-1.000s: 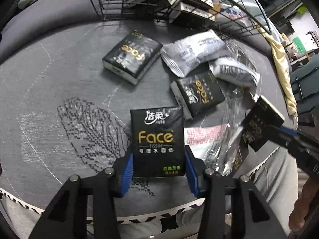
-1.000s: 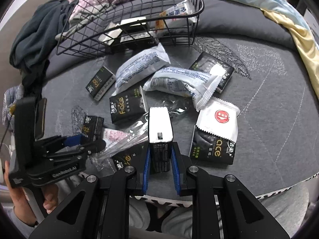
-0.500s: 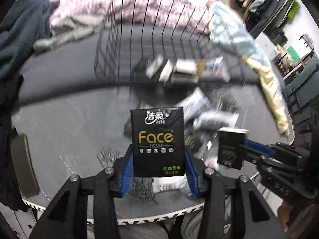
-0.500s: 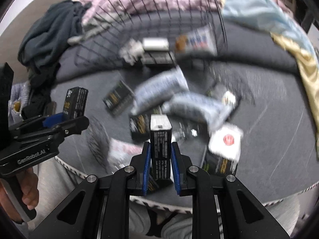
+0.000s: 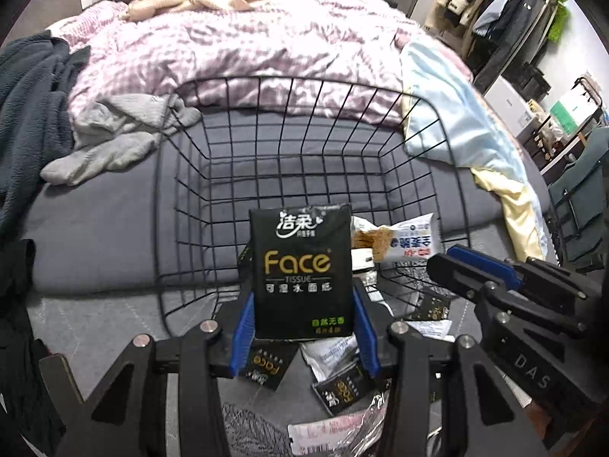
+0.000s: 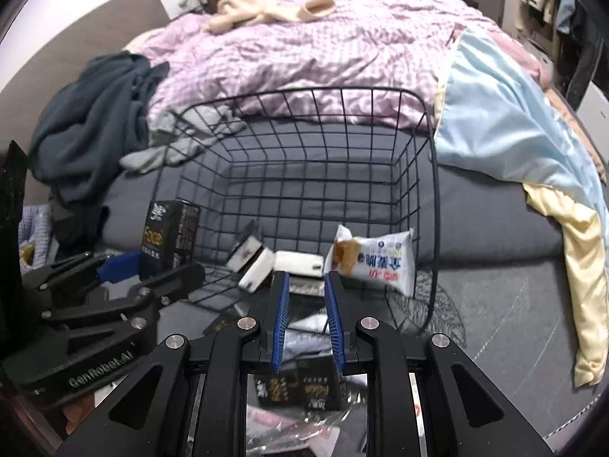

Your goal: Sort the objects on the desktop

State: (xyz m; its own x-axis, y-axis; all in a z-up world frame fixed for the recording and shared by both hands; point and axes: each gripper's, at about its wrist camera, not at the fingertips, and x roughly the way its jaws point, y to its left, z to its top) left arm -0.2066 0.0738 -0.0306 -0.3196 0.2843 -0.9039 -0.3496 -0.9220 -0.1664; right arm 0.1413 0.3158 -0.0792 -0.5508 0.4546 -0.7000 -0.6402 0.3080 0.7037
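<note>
My left gripper is shut on a black Face tissue pack, held upright at the near rim of the black wire basket. The pack also shows in the right wrist view, with the left gripper at the basket's left side. My right gripper is open and empty at the basket's near rim; it shows in the left wrist view too. Inside the basket lie a white snack packet and small white and black packs.
Several black tissue packs and plastic wrappers lie on the grey cloth below the grippers. Behind the basket are a pink checked quilt, grey clothes, a dark garment and a blue-yellow blanket.
Both grippers rose and moved forward to the basket. The right gripper let go of its small black pack and now stands open. The left still holds its tissue pack.
</note>
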